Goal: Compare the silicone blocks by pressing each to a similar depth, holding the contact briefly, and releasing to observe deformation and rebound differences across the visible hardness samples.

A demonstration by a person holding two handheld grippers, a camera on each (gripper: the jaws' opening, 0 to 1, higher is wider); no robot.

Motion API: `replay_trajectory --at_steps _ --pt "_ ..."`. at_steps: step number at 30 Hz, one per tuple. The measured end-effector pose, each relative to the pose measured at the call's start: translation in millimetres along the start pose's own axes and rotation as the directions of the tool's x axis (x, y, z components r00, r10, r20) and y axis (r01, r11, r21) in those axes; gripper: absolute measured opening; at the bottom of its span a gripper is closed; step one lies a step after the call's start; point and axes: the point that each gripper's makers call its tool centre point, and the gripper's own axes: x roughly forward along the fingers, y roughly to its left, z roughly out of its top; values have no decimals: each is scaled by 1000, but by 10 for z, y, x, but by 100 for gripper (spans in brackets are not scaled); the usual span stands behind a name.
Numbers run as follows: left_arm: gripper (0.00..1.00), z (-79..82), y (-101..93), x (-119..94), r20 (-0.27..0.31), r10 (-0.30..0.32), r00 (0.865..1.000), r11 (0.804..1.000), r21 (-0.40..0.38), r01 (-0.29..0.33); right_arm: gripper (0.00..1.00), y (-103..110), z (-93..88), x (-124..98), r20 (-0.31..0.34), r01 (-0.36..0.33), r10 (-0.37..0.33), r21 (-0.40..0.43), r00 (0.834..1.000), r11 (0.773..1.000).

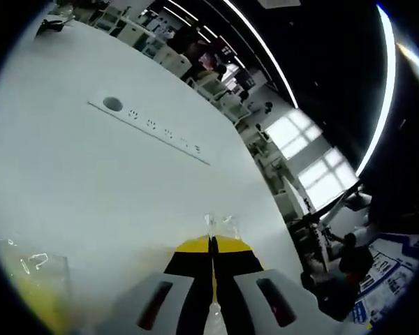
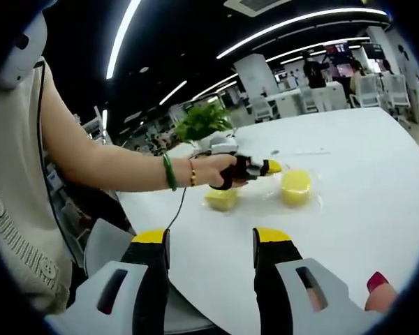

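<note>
Two yellow silicone blocks lie in clear wrap on the white table point(image 2: 363, 167), one nearer point(image 2: 222, 199) and one further right point(image 2: 295, 187). A person's hand holds the left gripper point(image 2: 271, 166) just above the table between them, its yellow tips pointing toward the right block. In the left gripper view the left gripper point(image 1: 211, 244) has its jaws shut together, with a bit of clear wrap point(image 1: 220, 222) just past the tips and a yellow block point(image 1: 31, 283) at the lower left. My right gripper point(image 2: 211, 241) stands open in front of the blocks, with nothing between its jaws.
A socket strip point(image 1: 150, 125) is set into the table's top. A potted plant point(image 2: 204, 122) stands behind the blocks. The person's arm with a green bracelet point(image 2: 169, 171) reaches in from the left. Desks and chairs lie beyond the table's edge.
</note>
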Motion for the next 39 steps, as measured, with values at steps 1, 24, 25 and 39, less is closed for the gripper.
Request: replay_trajectory --at_steps 1,24,25,39 --pt "0 -7 -26 -37 2 -9 1000 1000 7 9 43 27 3 0 0 -3 3 -2 1000 1000" --pt "0 -295 -474 -1214 -16 -115 993 953 279 115 43 494 21 8 22 -20 21 -49 1000 999" --pt "0 -294 -458 -1276 -19 -111 994 954 278 112 42 513 30 14 25 -20 21 -53 999 998" --pt "0 -426 -459 -1834 -106 -109 988 916 375 141 41 833 95 218 55 -23 27 -69 998 997"
